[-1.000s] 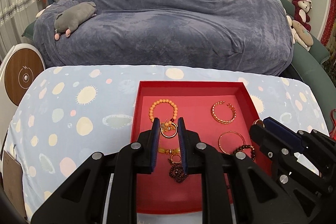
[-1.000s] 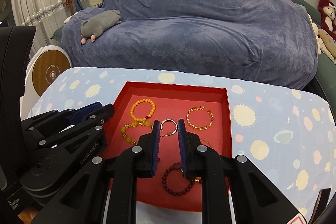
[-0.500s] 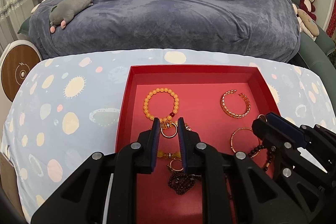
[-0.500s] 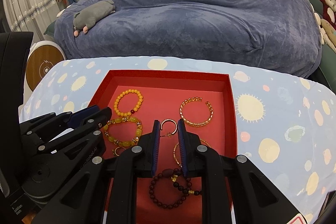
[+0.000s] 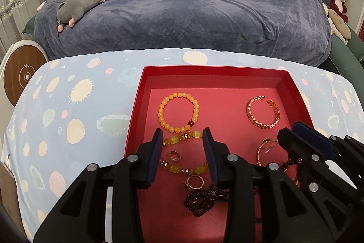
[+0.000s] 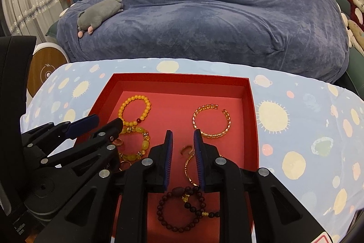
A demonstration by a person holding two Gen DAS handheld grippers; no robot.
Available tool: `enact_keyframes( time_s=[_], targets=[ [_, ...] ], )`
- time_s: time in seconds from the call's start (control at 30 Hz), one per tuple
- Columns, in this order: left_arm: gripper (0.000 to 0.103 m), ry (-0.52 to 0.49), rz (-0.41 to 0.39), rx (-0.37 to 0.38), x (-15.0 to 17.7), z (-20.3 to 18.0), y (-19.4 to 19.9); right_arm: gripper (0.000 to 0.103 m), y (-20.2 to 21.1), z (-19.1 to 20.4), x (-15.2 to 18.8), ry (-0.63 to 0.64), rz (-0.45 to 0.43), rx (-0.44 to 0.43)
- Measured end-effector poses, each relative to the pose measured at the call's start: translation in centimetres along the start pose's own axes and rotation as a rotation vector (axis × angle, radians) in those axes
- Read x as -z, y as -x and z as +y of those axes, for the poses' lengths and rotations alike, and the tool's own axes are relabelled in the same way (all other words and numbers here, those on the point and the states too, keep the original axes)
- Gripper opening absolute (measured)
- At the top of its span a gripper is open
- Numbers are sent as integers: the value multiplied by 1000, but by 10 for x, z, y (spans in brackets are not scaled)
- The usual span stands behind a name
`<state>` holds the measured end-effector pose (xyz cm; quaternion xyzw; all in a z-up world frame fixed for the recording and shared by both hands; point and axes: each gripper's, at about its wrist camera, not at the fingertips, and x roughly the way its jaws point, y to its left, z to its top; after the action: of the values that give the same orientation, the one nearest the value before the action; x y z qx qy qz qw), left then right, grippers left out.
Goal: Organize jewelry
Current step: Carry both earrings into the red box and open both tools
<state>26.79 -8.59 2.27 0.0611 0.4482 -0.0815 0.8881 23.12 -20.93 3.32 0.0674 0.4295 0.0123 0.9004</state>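
While the left gripper (image 5: 183, 142) hung low over the red tray (image 5: 213, 70) in the left wrist view, its jaws were opening; half a second earlier they had stood narrow around a small gold ring, and now they stood well apart with nothing gripped. Between them lay the amber-stone bracelet (image 5: 182, 169), a patterned ring (image 5: 173, 156) and, nearer the camera, a plain gold ring (image 5: 195, 182). That looked like a release, so the ring probably counted as placed. The yellow bead bracelet (image 5: 178, 112) lay just beyond the tips, the gold cuff (image 5: 264, 115) well to the right, and a dark bead strand (image 5: 202, 199) lay heaped under the gripper body. The right gripper (image 5: 293, 131) crowded the tray's right side.

In the right wrist view, the right gripper (image 6: 183, 139) was also opening, though only slightly; a small open hoop (image 6: 187, 149), held up between the pads a moment before, now seemed to lie on the tray floor between them. A thin gold bangle (image 6: 190, 169) passed under the right finger, and the dark red bead bracelet (image 6: 179, 211) lay nearest. The left gripper (image 6: 107, 121) covered part of the amber-stone bracelet, leaving both tools little room.
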Motion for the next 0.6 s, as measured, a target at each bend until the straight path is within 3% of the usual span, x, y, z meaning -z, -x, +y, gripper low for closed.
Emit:
enact_keyframes(
  time_s=[0.1, 0.6],
  targets=[
    [40, 3, -5, -3, 2, 1, 6, 28, 6, 1, 2, -3, -5, 8],
    [40, 4, -40, 7, 27, 5, 74, 32, 69, 14, 27, -5, -21, 27]
  ],
)
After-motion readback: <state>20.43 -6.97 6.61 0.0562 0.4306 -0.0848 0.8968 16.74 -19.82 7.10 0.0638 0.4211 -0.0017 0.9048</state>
